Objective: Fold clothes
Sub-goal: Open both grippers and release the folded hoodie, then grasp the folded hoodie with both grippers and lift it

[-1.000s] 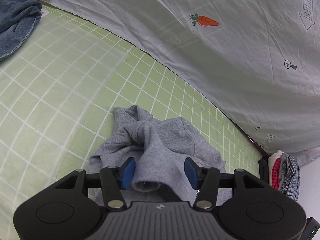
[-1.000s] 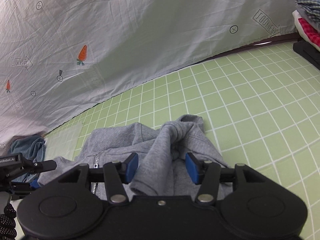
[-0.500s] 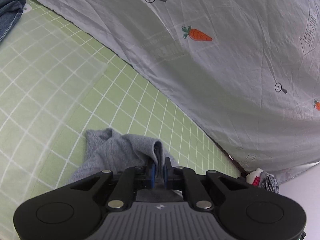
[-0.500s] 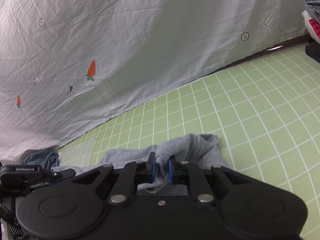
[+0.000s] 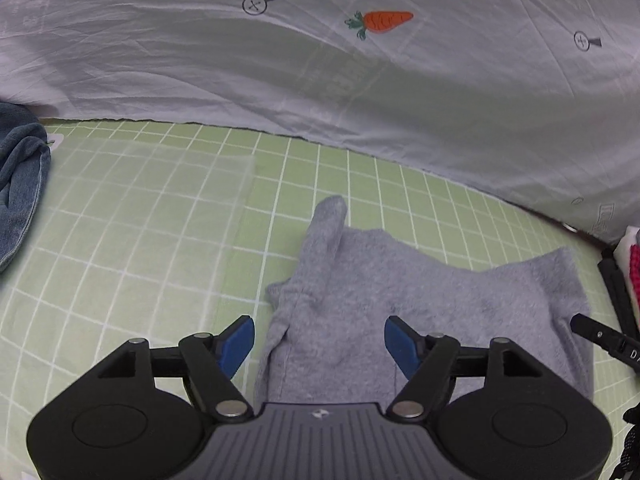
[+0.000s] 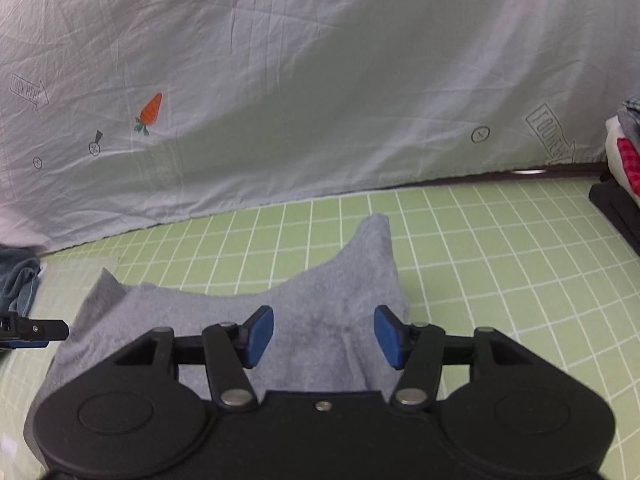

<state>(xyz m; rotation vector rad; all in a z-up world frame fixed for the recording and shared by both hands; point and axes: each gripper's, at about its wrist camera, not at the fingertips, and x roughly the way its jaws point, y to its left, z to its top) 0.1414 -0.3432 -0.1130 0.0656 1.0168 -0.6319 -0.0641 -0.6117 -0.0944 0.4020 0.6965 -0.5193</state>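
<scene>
A grey fleece garment (image 5: 400, 292) lies spread on the green grid mat (image 5: 140, 240), with one pointed corner (image 5: 330, 208) toward the back on each side. My left gripper (image 5: 320, 344) hovers over its left part, jaws opening, blue pads (image 5: 238, 342) clear of the cloth. In the right wrist view the same garment (image 6: 248, 320) lies flat, and my right gripper (image 6: 324, 336) stands above its right corner, jaws opening, with the pads not pressing on the fabric below them. The tip of the left gripper (image 6: 36, 330) shows at the left edge.
A pale printed sheet (image 5: 360, 80) hangs along the back. A blue denim garment (image 5: 20, 184) lies at the far left of the mat. Folded clothes (image 6: 626, 148) are stacked on a black stand (image 6: 616, 208) at the right. A translucent sheet (image 5: 160, 184) lies on the mat.
Both grippers closed on bunched grey cloth, drew it outward, then opened and let go. The garment now lies spread flat instead of heaped.
</scene>
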